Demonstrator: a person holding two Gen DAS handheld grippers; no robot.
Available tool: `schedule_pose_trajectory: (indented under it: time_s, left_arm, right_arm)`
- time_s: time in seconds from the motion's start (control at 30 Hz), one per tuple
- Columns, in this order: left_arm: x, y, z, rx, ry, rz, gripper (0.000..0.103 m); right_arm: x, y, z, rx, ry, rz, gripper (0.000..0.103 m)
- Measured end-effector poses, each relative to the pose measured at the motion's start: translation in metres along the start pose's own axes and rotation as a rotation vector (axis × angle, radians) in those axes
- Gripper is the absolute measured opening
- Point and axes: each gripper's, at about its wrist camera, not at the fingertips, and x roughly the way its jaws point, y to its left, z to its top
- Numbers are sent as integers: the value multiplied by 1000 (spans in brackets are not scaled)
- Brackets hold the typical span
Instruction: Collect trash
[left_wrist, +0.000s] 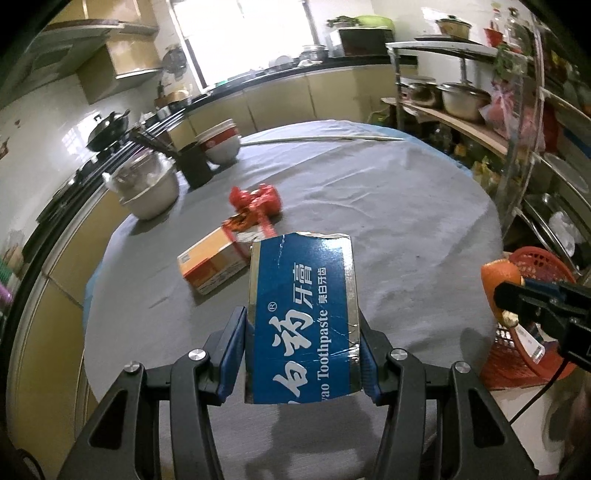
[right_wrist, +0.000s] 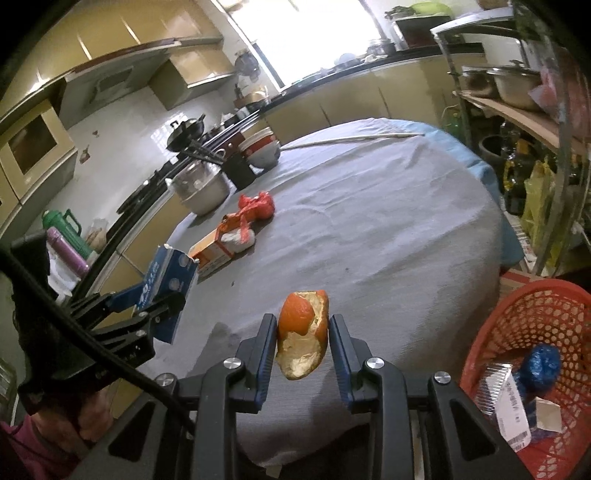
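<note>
Two grippers are loaded: the left gripper (left_wrist: 303, 354) pinches a blue toothpaste box (left_wrist: 303, 314), the right gripper (right_wrist: 303, 354) clamps an orange peel (right_wrist: 303, 334). Only the right view shows inside the red basket (right_wrist: 546, 317) to its right, holding wrappers. Ahead on the table (right_wrist: 388, 240) lie an orange carton (left_wrist: 210, 264) and red wrapper (left_wrist: 255, 201).
</note>
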Motion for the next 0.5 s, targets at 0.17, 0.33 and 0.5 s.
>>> schedule_pose_trajectory:
  time_s: [0.17, 0.33, 0.5]
  left_arm:
    - [-4, -27, 11, 66, -17, -34, 55]
    - [-8, -63, 21, 150, -30, -144, 56]
    - [-3, -106, 29, 217, -1, -303, 56]
  right_arm:
    - [-16, -18, 0, 31, -29, -32, 32]
    - [-36, -47, -7, 85, -52, -88, 32]
    - [-63, -87, -23, 165, -68, -178, 32]
